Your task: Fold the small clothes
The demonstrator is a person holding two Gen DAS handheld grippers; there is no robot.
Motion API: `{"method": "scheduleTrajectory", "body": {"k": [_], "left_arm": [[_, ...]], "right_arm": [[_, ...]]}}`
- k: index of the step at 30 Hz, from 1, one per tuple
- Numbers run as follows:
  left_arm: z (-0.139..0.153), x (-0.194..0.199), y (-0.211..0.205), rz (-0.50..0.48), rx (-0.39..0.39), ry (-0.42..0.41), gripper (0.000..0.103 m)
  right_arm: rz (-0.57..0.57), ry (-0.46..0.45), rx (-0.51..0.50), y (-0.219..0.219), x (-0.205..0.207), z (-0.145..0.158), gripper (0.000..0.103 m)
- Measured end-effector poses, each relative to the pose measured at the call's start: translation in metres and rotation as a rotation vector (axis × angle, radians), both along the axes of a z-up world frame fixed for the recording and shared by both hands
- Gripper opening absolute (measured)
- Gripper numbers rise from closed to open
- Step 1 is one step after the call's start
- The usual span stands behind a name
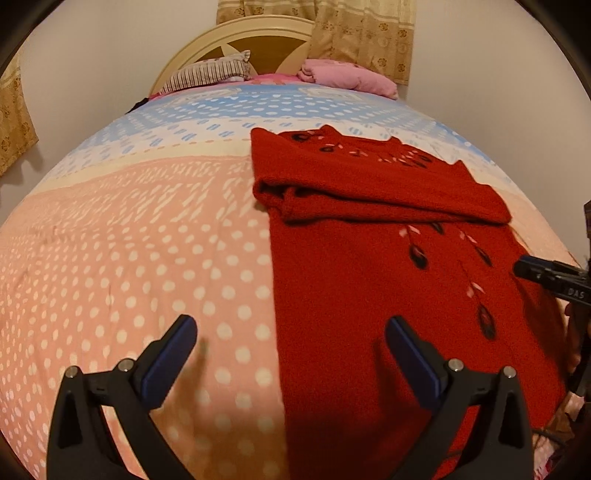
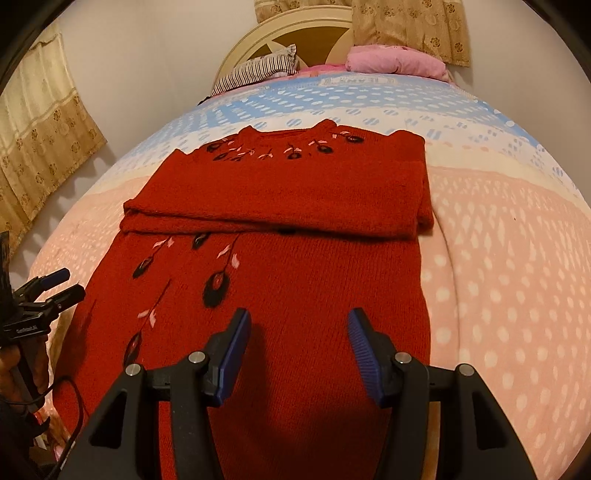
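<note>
On the bed [image 2: 498, 258], a red knit sweater [image 2: 295, 295] lies flat, neckline toward the headboard [image 2: 295, 33], hem toward the camera. Sleeves look folded across the chest into a thick band [image 2: 280, 199], so the sleeve step appears done; body fold is likely next.

Left tool [image 1: 291, 354]: jaws spread wide, holding nothing, hovering over the sweater's left edge near the hem, one finger above bare bedspread, one above the knit. Right tool [image 2: 299, 343]: jaws also apart, empty, over the lower body of the sweater, centred-right. Neither touches fabric as far as I can tell.

Judgement: mid-task, roughly halfway. Next move calls for each tool to drop to a hem corner, pinch both layers, then lift and carry the hem up toward the neckline. The hem itself is out of view below both cameras, so the corners are not visible. Risk: thick knit slips out, or only the top layer gets caught. Striped pillow [image 2: 258, 70] and pink pillow [image 2: 395, 61] sit well clear.
</note>
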State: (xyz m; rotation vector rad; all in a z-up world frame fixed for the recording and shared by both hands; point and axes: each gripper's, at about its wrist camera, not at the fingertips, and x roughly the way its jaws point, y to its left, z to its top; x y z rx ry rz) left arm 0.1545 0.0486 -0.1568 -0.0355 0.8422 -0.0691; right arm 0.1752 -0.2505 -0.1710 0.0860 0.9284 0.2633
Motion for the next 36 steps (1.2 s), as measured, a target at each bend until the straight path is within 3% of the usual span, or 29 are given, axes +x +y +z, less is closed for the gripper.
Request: {"method": "scheduleTrajectory", "body": {"k": [14, 19, 26, 30, 36], "left_arm": [[0.018, -0.057, 0.001, -0.038, -0.023, -0.017, 0.103], [0.014, -0.08, 0.005, -0.036, -0.033, 0.014, 0.103], [-0.003, -0.108, 0.007, -0.04, -0.169, 0.092, 0.103], [-0.01, -0.114, -0.003, -0.085, -0.212, 0.119, 0.087], [-0.02, -0.109, 0.005, -0.06, -0.306, 0.135, 0.082]], "right_arm": [[0.005, -0.022, -0.005, 0.0, -0.036, -0.001, 0.059], [0.015, -0.023, -0.014, -0.003, -0.048, 0.0, 0.06], [0.026, -0.022, -0.03, -0.007, -0.072, 0.001, 0.06], [0.031, -0.032, -0.042, -0.009, -0.087, 0.001, 0.061], [0.036, -0.059, -0.062, -0.009, -0.101, -0.002, 0.066]]}}
